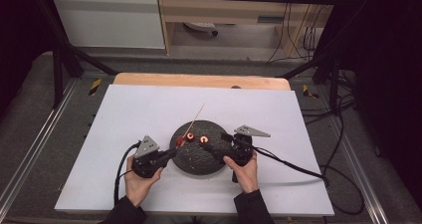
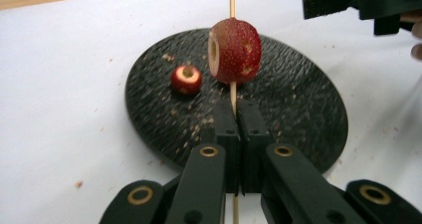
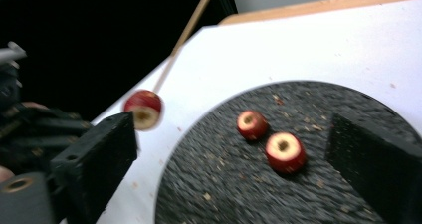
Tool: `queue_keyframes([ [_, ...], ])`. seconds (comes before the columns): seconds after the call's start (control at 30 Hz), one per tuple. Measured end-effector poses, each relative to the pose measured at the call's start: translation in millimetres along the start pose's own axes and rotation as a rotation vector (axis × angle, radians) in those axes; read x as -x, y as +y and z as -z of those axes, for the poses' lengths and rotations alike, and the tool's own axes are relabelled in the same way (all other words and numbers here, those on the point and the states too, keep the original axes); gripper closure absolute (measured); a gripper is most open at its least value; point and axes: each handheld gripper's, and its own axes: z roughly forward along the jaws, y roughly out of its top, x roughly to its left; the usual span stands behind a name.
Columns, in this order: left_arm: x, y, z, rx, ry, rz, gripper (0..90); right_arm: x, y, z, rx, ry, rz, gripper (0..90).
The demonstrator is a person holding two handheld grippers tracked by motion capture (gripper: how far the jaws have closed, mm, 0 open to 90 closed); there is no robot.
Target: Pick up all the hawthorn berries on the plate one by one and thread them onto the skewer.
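Observation:
My left gripper is shut on a thin wooden skewer that points away over a round black plate. One cored red fruit is threaded on the skewer just past the jaw tips. Two more cored red fruits lie on the plate. My right gripper hovers over the plate's right side, open, with nothing between its jaws.
The plate is strewn with fine crumbs and sits on a white sheet over a wooden table. Cables trail from both grippers. A dark metal frame stands around the table.

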Motion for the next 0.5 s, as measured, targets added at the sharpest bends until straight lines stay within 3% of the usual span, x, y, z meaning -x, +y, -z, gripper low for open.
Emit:
queue_keyframes([
  [0.27,-12.1,-16.7,21.1,-0.025,0.011,-0.008,88.4,2.8,-1.2,3.7,-0.134,-0.033,0.093,0.9],
  [0.5,-21.9,-31.7,33.5,-0.033,0.021,0.005,88.4,4.1,0.2,6.8,-0.187,-0.058,0.148,1.0],
])
